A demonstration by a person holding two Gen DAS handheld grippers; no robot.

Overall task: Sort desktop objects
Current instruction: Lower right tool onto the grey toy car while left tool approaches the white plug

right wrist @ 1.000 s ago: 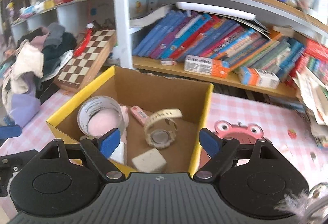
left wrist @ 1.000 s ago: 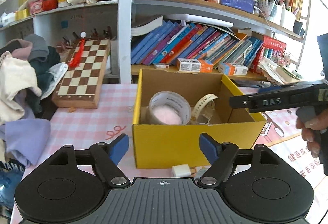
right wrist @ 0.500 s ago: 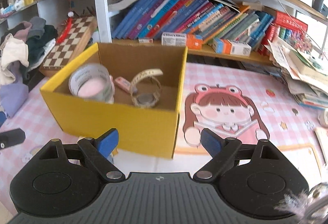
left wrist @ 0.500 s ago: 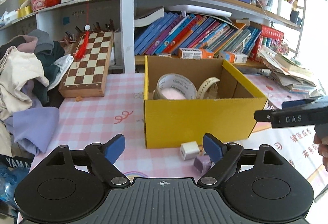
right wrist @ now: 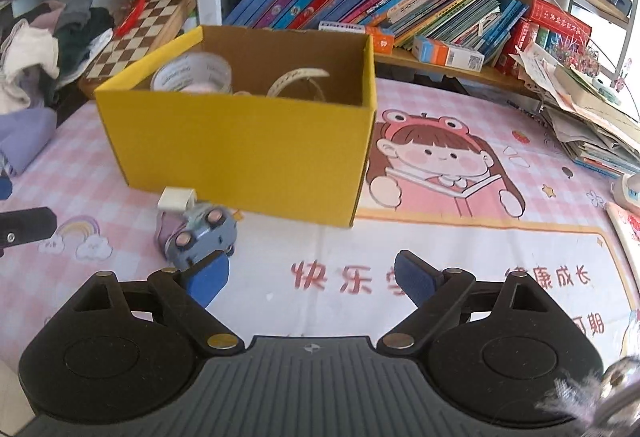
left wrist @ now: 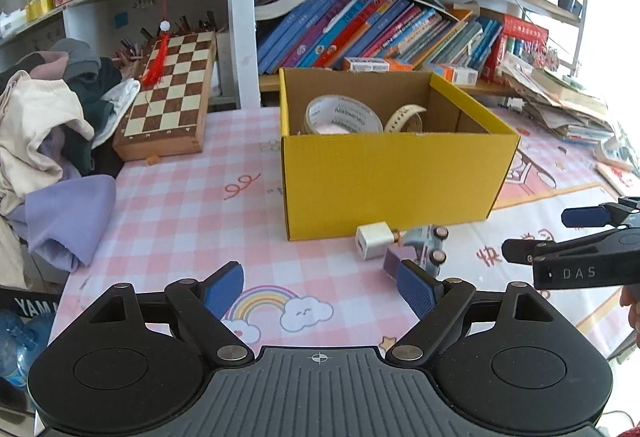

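**A:** What is showing on your two cameras?

**B:** I am looking at a pink checked tablecloth (left wrist: 180,205). An open yellow cardboard box (left wrist: 392,181) is sitting in the middle of the left wrist frame. Inside it, a roll of clear packing tape (left wrist: 342,115) is leaning at the left, and a cream-coloured wristwatch (left wrist: 404,115) is standing just beside it on the right.

**A:** So part of the sorting is done?

**B:** I am judging so: two things are lying in the box. Three are waiting outside, clustered against its front wall. A small white cube-shaped charger plug (left wrist: 373,240) is resting lowest-centre of the box front, a little grey-blue toy car (right wrist: 202,235) is tipped on its side touching it, and a small purple block (right wrist: 168,229) is lying partly under the car.

**A:** And your grippers?

**B:** The left gripper (left wrist: 320,287) is hovering at the bottom of its frame, jaws spread wide, gripping nothing. The right gripper (right wrist: 310,277) is likewise gaping and empty; its left blue pad (right wrist: 208,275) is sitting just beside the car in the lower left of its view.

**A:** What is left?

**B:** I am reckoning those three pieces need lifting into the box, probably the car first.
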